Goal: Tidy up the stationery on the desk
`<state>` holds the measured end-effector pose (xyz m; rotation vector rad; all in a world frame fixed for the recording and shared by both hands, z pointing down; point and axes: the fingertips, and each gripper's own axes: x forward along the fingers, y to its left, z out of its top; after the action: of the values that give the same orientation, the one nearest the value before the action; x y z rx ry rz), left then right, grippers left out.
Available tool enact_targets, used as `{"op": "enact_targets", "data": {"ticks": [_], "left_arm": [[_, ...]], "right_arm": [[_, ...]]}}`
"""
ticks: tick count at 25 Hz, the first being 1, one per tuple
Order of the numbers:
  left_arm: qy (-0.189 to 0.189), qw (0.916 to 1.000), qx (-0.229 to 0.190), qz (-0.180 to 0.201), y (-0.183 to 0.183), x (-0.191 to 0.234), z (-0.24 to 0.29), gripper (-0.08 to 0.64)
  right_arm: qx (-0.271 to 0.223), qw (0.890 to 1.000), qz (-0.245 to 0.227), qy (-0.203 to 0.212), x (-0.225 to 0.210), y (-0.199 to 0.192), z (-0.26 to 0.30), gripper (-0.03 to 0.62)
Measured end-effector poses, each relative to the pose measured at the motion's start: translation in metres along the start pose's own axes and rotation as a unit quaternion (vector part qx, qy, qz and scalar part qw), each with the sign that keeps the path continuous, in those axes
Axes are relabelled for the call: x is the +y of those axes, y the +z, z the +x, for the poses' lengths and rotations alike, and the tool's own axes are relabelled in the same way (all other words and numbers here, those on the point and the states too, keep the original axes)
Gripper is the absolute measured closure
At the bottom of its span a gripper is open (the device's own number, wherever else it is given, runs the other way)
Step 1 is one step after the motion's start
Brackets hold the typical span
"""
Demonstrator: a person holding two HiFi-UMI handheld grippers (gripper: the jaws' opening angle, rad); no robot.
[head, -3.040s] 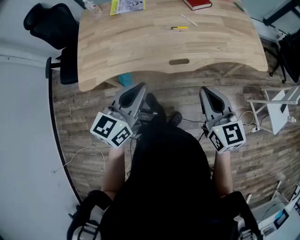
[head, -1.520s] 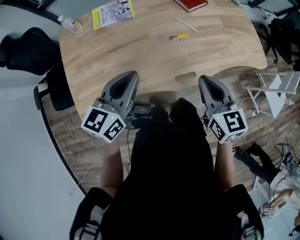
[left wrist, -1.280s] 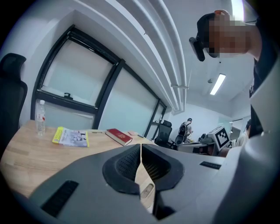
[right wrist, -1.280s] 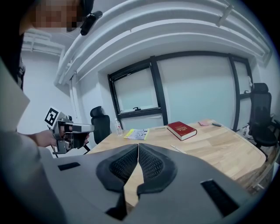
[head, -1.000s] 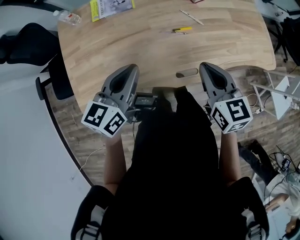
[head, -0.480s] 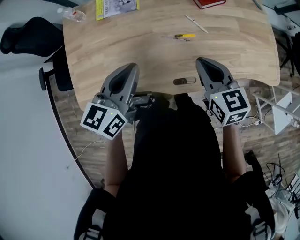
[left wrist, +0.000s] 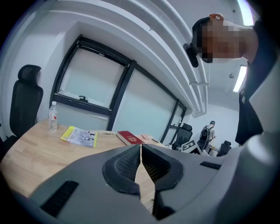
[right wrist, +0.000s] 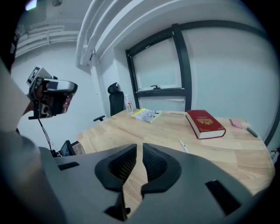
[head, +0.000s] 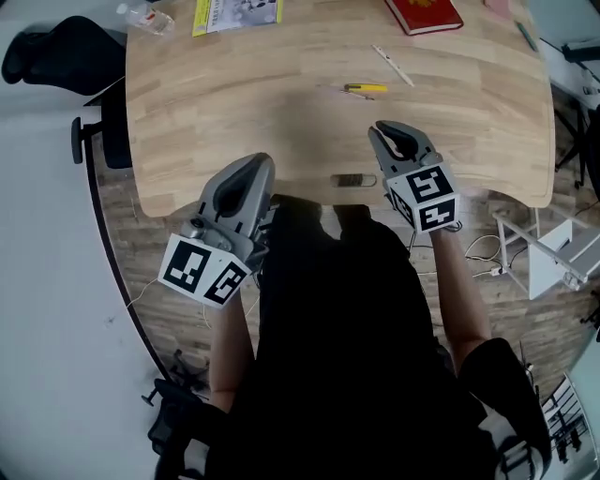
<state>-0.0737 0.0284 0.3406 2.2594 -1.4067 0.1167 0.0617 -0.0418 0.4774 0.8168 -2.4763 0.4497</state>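
On the wooden desk [head: 234, 103] lie a yellow pen [head: 364, 88] and a white pen [head: 391, 66], with a red book [head: 432, 14] beyond them. My right gripper [head: 386, 131] hangs over the desk's near edge, just short of the yellow pen. Its jaws [right wrist: 140, 146] have just been opening and stand a narrow gap apart with nothing between them. My left gripper [head: 258, 161] stays at the near edge, further left. Its jaws [left wrist: 140, 148] are shut and hold nothing. The red book [right wrist: 204, 122] and white pen [right wrist: 183, 145] also show in the right gripper view.
A yellow booklet [head: 236, 13] and a water bottle [head: 145, 17] lie at the far left of the desk. A green pen [head: 525, 36] and a pink pad [head: 497, 7] are at the far right. A black chair [head: 56, 56] stands left of the desk, a white stand [head: 553, 258] to its right.
The person has stepped up to the desk. My right gripper has moved forward and down over the desk's near edge, and its jaws have parted a little. My left gripper has crept forward.
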Motion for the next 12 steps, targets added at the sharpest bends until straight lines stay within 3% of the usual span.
{"op": "enact_targets", "data": {"ticks": [6,12], "left_arm": [[0.006,0.9998,0.004,-0.016,-0.014,0.003,0.000,0.520],[0.005,0.9998,0.009,-0.015,-0.013,0.011,0.002,0.520]], "right_arm": [[0.049,0.999,0.002,-0.009,-0.022,-0.034,0.048,0.508],[0.107,0.993,-0.047,-0.031,-0.044,-0.060,0.093,0.483]]}}
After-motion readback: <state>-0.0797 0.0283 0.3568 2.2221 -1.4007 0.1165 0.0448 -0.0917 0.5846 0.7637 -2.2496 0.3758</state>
